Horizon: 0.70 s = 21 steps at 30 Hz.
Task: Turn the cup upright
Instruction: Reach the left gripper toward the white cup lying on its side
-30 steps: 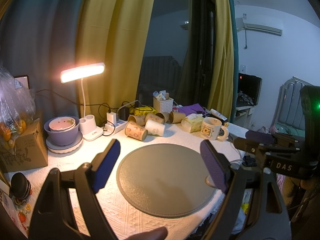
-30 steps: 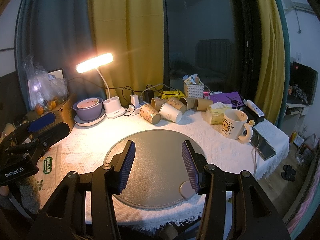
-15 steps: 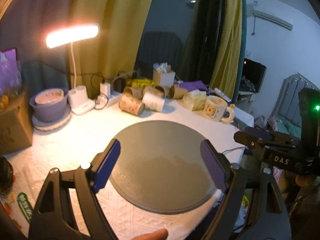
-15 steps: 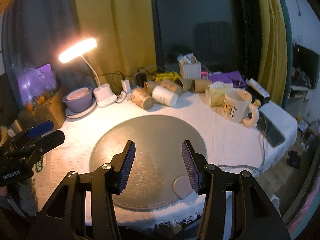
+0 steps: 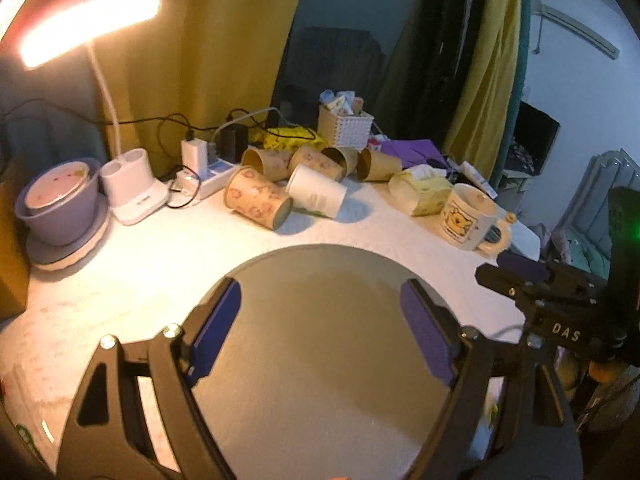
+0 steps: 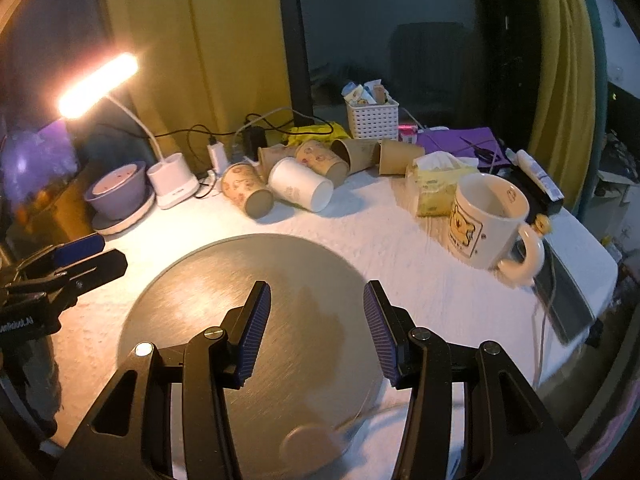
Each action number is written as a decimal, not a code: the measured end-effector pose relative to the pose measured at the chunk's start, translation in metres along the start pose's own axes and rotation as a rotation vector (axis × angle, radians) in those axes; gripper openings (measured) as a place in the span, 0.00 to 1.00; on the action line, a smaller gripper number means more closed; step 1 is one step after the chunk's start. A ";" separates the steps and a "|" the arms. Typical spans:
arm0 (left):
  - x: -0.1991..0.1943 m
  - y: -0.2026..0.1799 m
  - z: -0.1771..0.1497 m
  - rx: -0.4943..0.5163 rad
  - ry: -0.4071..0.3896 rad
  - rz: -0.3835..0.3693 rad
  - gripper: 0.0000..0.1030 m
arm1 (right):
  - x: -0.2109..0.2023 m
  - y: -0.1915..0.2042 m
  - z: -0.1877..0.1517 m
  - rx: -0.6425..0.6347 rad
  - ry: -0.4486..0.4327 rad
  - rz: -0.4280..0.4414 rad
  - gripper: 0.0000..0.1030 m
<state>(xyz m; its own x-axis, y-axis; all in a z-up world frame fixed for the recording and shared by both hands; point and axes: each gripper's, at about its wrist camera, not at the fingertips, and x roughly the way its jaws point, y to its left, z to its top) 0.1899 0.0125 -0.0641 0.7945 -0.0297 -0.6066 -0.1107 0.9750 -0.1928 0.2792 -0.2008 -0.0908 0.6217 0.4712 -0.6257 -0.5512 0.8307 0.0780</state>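
Note:
Several paper cups lie on their sides at the back of the table: a patterned cup [image 5: 256,198] [image 6: 246,189], a white cup [image 5: 317,197] [image 6: 301,190], and brown ones [image 5: 378,165] [image 6: 398,157] behind. My left gripper [image 5: 320,328] is open and empty above the round grey mat [image 5: 320,360]. My right gripper [image 6: 316,332] is open and empty above the mat [image 6: 200,300], and also shows in the left wrist view [image 5: 520,276]. The left gripper shows at the left edge of the right wrist view [image 6: 80,256].
A white bear mug [image 6: 488,220] [image 5: 470,216] stands upright at the right. A tissue pack [image 6: 440,184], a white basket [image 6: 372,118], a lit desk lamp [image 6: 98,84], a purple bowl [image 6: 118,186], a power strip with cables [image 5: 200,176] and a phone [image 6: 568,300] are around.
Both grippers have moved forward and lower over the mat, toward the cups. The jaws stay open and empty. Nothing on the table has moved.

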 end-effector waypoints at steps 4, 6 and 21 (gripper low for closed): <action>0.036 -0.010 0.015 -0.002 0.052 -0.010 0.81 | 0.025 -0.018 0.018 -0.013 0.010 0.011 0.49; 0.053 -0.014 0.026 -0.009 0.066 -0.003 0.81 | 0.039 -0.026 0.029 -0.027 0.015 0.019 0.49; 0.194 -0.020 0.078 -0.263 0.178 0.030 0.81 | 0.116 -0.087 0.108 -0.089 0.023 0.007 0.46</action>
<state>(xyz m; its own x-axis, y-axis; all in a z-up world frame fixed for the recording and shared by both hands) 0.3928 0.0042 -0.1179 0.6742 -0.0625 -0.7359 -0.3016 0.8862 -0.3516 0.4593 -0.1869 -0.0862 0.6053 0.4694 -0.6428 -0.6033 0.7974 0.0141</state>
